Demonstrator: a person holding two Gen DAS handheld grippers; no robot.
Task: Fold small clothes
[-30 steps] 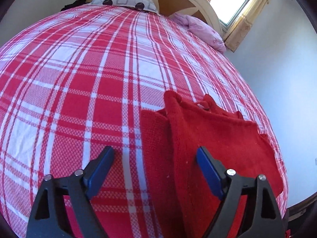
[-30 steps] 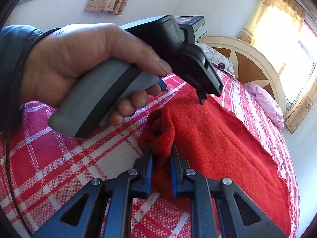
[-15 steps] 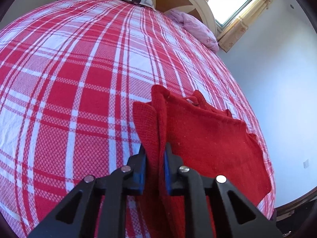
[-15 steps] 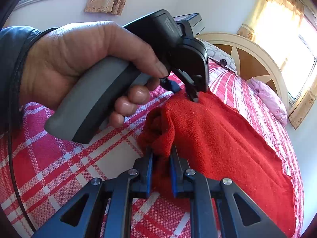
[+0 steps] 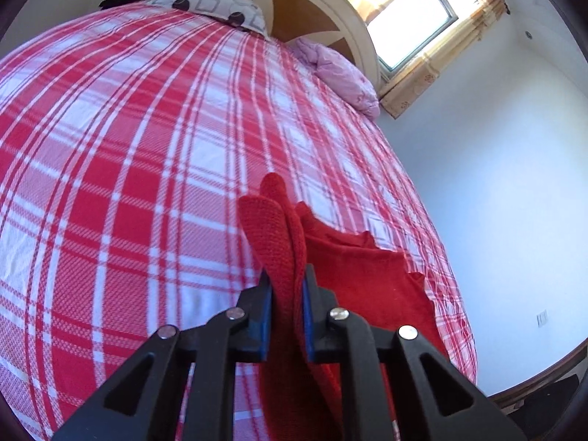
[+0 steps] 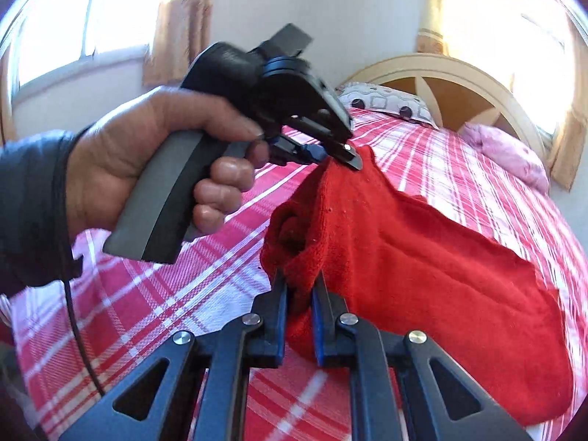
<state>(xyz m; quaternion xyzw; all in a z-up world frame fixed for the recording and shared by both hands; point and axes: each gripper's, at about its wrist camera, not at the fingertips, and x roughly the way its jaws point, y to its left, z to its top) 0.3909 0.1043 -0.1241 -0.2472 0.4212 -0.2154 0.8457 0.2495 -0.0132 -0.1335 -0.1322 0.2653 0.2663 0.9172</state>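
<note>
Both grippers clamped on the same near edge of red garment [image 6: 422, 268]: right gripper [image 6: 299, 316] bottom centre, left gripper [image 6: 330, 154] upper centre; cloth's free end trails lower right on bed [image 6: 165, 294].

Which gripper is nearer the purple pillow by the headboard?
Left. The left gripper grips the red garment farther up the bed toward the purple pillow; the right gripper grips the nearer edge.

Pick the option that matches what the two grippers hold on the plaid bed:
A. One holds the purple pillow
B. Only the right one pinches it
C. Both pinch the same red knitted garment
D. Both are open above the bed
C: the left gripper and right gripper each have their pads pressed on folds of the red knitted garment.
</note>
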